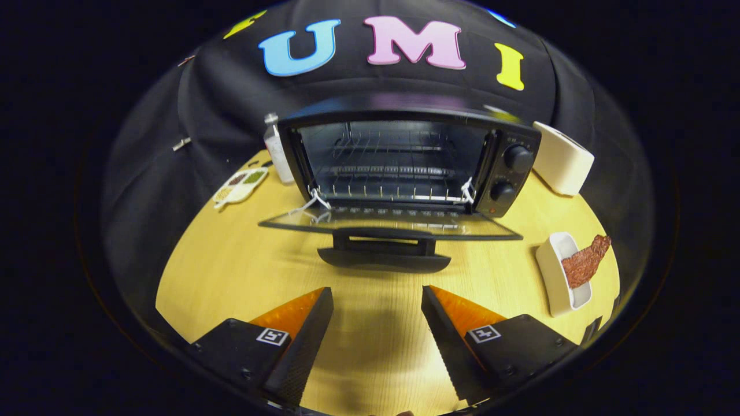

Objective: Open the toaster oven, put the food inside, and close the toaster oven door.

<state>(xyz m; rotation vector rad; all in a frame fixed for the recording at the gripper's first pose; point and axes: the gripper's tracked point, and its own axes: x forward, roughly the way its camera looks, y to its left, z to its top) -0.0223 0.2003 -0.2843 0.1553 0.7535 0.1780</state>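
Gripper view: the toaster oven [404, 162] sits toward the back of the table [231, 271], and its glass door [393, 224] is already swung down flat, handle [384, 257] pointing at the gripper [377, 294]. So the opening step looks done, and I'd say we're at the fetch-the-food step. The gripper's fingers are spread wide with nothing between them, hovering over bare wood just short of the handle.

The food [585, 263], a reddish-brown strip that looks like meat, lies in a small white dish [558, 283] near the table's right edge, well off to the side of the right finger. Next move probably calls for swinging right, getting both fingers around that strip, then carrying it over the lowered door onto the wire rack [393, 173].

Hard to make out: the far end of the strip overhangs the dish, and I can't tell how thick or stiff it is. A white box [563, 157] stands by the back right corner, a bottle [276, 149] and a little sectioned tray [240, 186] sit left of the oven. Their contents are too small to read.
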